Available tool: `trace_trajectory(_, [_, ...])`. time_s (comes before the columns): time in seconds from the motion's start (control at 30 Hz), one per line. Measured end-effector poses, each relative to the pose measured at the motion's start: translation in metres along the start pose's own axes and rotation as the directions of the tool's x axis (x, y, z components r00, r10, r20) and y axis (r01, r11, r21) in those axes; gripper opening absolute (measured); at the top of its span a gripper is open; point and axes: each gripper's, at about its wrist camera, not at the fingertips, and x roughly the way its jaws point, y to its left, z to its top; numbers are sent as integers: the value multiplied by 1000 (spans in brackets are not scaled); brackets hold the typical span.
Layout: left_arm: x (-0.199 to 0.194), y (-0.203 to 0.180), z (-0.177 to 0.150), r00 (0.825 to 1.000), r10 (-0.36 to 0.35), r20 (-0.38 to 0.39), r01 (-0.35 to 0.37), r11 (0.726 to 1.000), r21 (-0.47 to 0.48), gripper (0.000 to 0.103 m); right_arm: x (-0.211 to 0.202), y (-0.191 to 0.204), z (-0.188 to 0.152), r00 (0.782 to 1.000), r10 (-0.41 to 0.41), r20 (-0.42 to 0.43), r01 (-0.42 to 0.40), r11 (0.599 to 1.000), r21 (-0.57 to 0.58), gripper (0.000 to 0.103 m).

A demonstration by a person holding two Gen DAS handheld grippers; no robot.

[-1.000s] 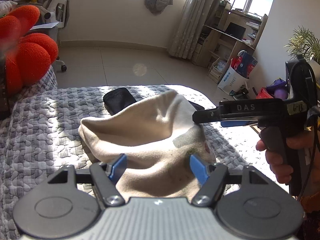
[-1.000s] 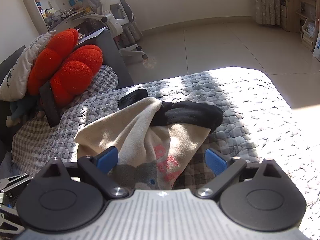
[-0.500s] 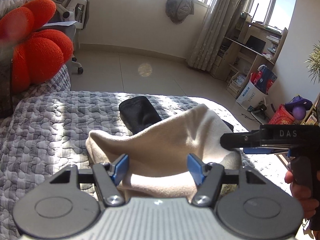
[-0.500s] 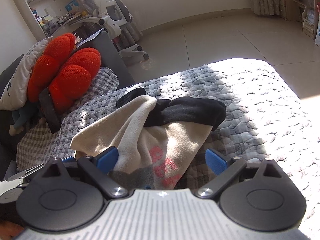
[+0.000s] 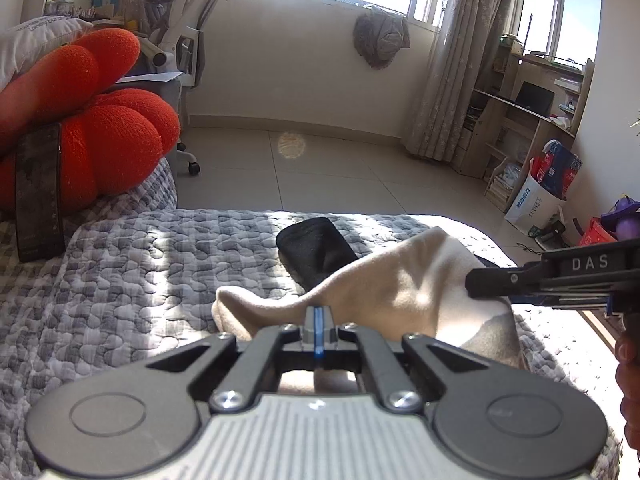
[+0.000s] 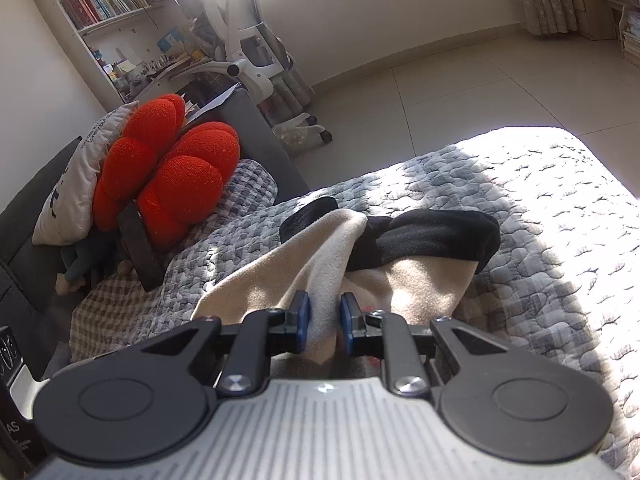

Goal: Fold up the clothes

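A cream garment (image 5: 400,280) lies bunched on the grey quilted bed (image 5: 140,280), partly over a black garment (image 5: 316,248). My left gripper (image 5: 318,328) is shut, its blue pads pinching a raised fold at the cream garment's near edge. In the right wrist view, the cream garment (image 6: 280,272) rises in a ridge between the pads of my right gripper (image 6: 325,322). Its jaws are closing, and the fold fills the narrow gap. The black garment (image 6: 432,240) lies behind it. From the left wrist view the right gripper (image 5: 470,282) reaches in at the garment's right side.
A red puffy cushion (image 5: 100,140) and a white pillow (image 6: 76,192) rest at the bed's left end. A dark flat strap (image 5: 38,192) leans against the cushion. Beyond the bed are tiled floor (image 5: 320,168), a white office chair (image 6: 248,52) and shelves (image 5: 520,112). A person's hand (image 5: 628,360) holds the right gripper.
Both grippers went from wide open to closed on folds of the cream garment. Both cameras tilted upward a little, showing more of the room.
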Motion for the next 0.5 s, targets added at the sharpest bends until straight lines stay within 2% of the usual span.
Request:
trace_trajectory(0.17, [-3, 13, -2, 1000, 12, -10, -12, 999, -35, 1, -5, 6, 2, 998, 40, 55, -41, 999, 20, 10])
trace_trajectory(0.2, [-3, 16, -3, 1000, 5, -16, -6, 999, -50, 7, -6, 7, 2, 997, 44, 62, -46, 999, 21, 10])
trace_trajectory(0.27, [-1, 22, -4, 999, -22, -31, 20, 996, -83, 27, -6, 11, 3, 996, 48, 76, -50, 999, 20, 10])
trace_trajectory(0.3, [-1, 25, -4, 999, -39, -38, 35, 994, -102, 46, -5, 13, 3, 996, 50, 77, -52, 998, 22, 10])
trace_trajectory(0.33, [0, 27, -5, 998, -54, -42, 48, 992, -118, 52, -4, 14, 3, 995, 54, 79, -56, 998, 26, 10])
trace_trajectory(0.5, [6, 30, -7, 990, -119, -78, 107, 984, -145, 57, 2, 21, 2, 995, 60, 78, -61, 998, 14, 10])
